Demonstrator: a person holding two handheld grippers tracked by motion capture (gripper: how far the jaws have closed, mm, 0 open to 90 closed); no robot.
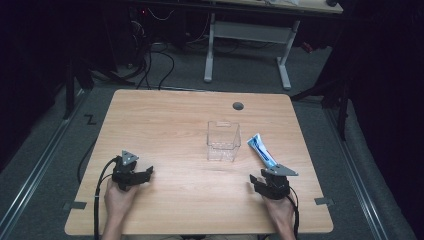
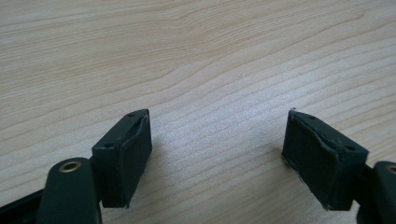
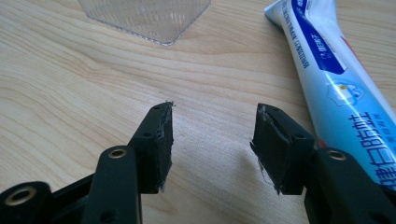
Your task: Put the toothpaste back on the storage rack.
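Right gripper (image 3: pixel 212 135) down near the desk (image 1: pixel 165 125), its fingers (image 3: pixel 156 144) apart with bare wood between, gripping nothing. Toothpaste tube (image 3: pixel 334 88) lying flat just beside the right-hand finger, out of the gap, slanting away toward the clear plastic box (image 1: pixel 223 141). Best shifted sideways until the tube's body sits squarely between the fingers, then squeezed across the flat middle rather than the crimped end, gently, since a soft tube will likely buckle or slip. Left gripper (image 2: pixel 215 149) resting apart on the desk's left side, fingers wide and empty over plain wood. Box upright and open-topped just beyond the tube; its near wall probably the one obstacle on a low lift. Cable hole (image 1: pixel 238 106) farther back, harmless.
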